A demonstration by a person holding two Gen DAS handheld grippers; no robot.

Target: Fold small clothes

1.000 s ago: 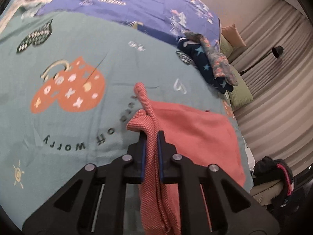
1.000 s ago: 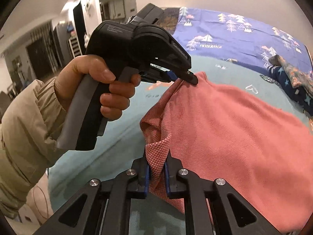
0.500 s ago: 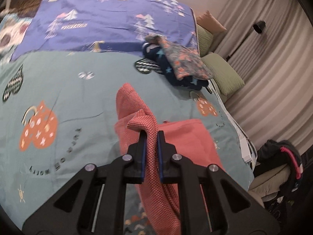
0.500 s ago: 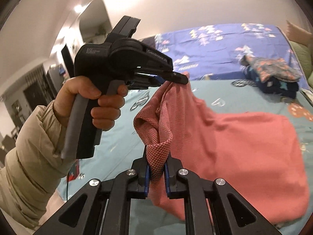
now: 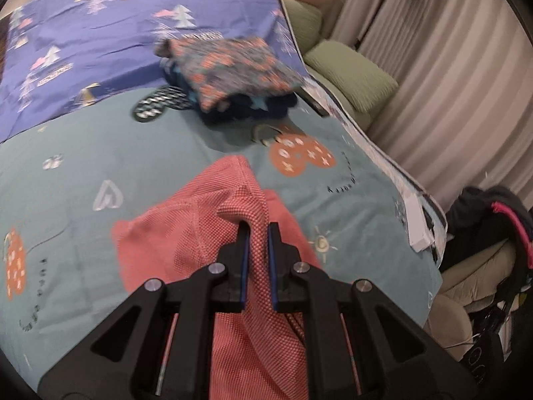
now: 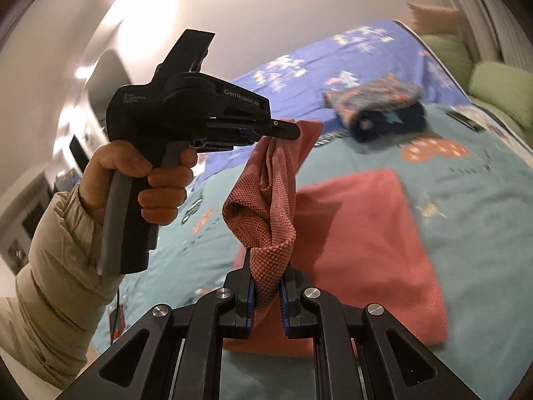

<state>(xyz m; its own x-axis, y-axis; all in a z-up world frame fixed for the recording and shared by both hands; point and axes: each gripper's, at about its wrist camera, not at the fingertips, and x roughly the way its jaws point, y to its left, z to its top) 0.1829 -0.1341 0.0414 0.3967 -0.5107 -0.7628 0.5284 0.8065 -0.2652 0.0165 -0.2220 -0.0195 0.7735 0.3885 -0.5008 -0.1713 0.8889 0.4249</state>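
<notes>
A salmon-red knit garment [image 5: 186, 233] lies partly on the teal bedspread [image 5: 83, 173]. My left gripper [image 5: 256, 230] is shut on a bunched edge of it, held above the bed. My right gripper [image 6: 266, 263] is shut on another bunched edge of the same garment [image 6: 359, 233]. In the right wrist view the left gripper [image 6: 293, 131] is seen from the side, held in a hand, pinching the cloth higher up. The lower part of the garment rests on the bed as a folded rectangle.
A stack of folded clothes, patterned on top of navy [image 5: 233, 76], sits farther up the bed, also in the right wrist view [image 6: 379, 106]. A blue quilt [image 5: 100, 33] lies beyond. Green cushions [image 5: 349, 70] and curtains stand at the right. A dark bag [image 5: 493, 226] is beside the bed.
Both grippers lifted their held edges and carried them forward up the bed toward the clothes stack. The garment's lower half now lies doubled on the bedspread.
</notes>
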